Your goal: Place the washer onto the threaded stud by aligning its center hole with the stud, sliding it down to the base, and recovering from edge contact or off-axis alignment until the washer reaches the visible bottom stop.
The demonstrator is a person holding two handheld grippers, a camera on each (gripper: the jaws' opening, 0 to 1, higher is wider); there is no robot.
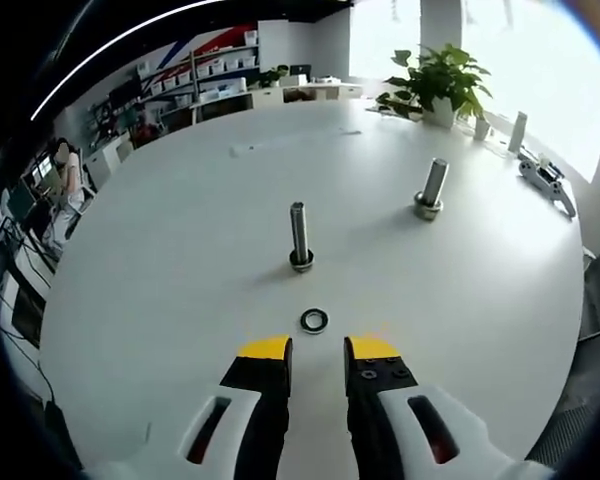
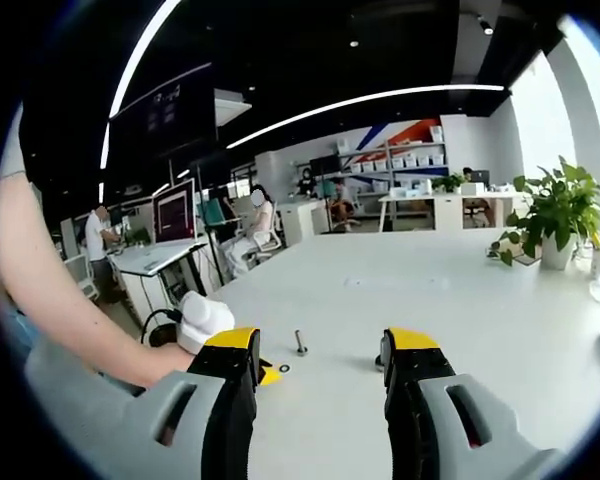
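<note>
Small dark metal ring washer (image 1: 314, 321) flat on white counter (image 1: 180, 260), between upright threaded steel stud (image 1: 300, 238) and empty, parted left hand-held gripper (image 1: 318, 347); right hand-held gripper (image 2: 320, 345) likewise spread, empty.

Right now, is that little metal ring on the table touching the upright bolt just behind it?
Apart. In the left gripper view, the washer lies flat on the table, with bare white surface between it and the base of the nearer stud.

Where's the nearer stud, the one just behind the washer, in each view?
Left gripper view: the stud stands upright at centre, just beyond the washer that lies ahead of the jaws.
Right gripper view: the stud is small and low, left of centre, between that view's own jaws.
Shared landmark: the potted plant at the table's far edge.
</note>
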